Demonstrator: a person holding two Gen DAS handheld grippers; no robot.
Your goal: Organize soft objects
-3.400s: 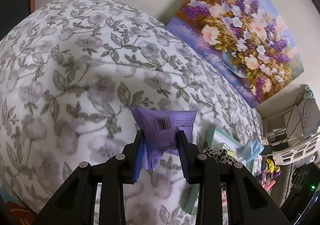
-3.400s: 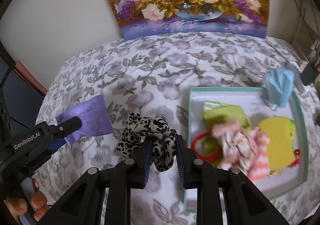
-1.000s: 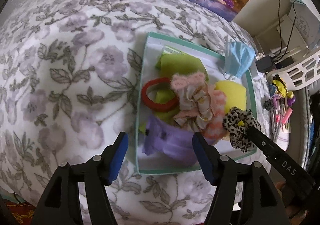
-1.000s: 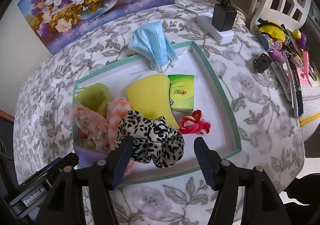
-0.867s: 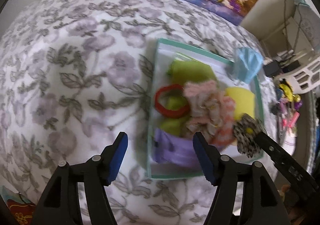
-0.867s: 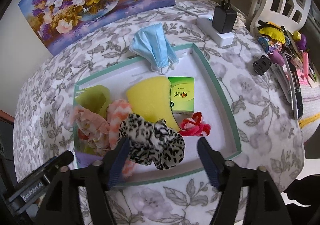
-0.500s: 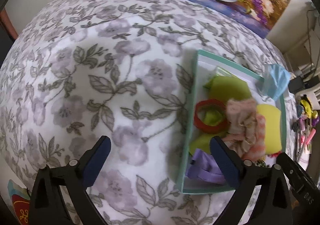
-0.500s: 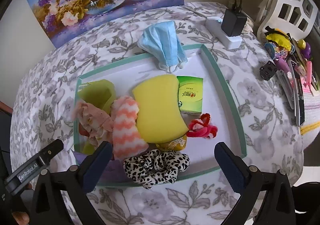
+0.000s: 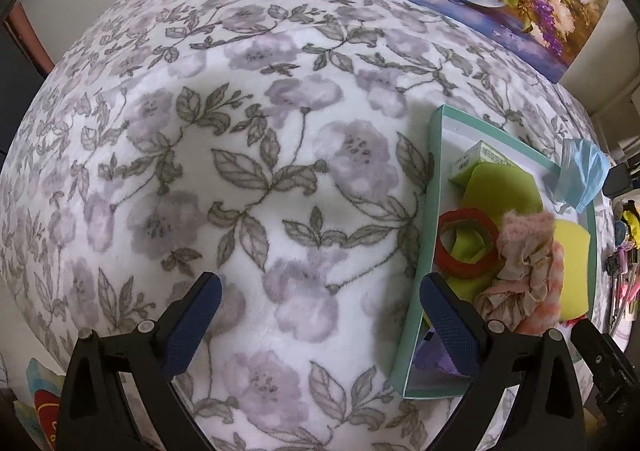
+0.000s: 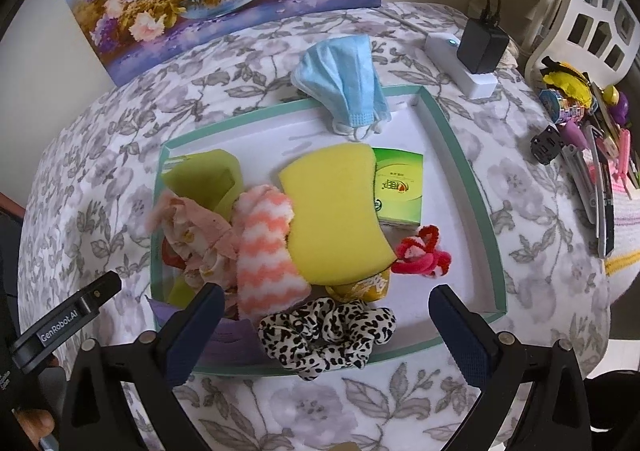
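Right wrist view: right tool [image 10: 324, 325] now spread wide, nothing between its pads; a second ago it was still closing round the leopard scrunchie [image 10: 328, 335]. Scrunchie lies released inside the tray [image 10: 460, 163], against the near wall, just in front of the yellow sponge [image 10: 332, 211]. Purple packet [image 10: 228, 335] sits in the tray's near-left corner, dropped there by the left tool [image 9: 316, 315], which was gripping it seconds earlier. Left tool also released, wide, and has swung off the tray to hover over bare floral blanket [image 9: 240, 171] left of it. Blue mask [image 10: 344, 79] drapes over the tray's far wall, half out. Judgement: both deliveries done; mask is the likely leftover.
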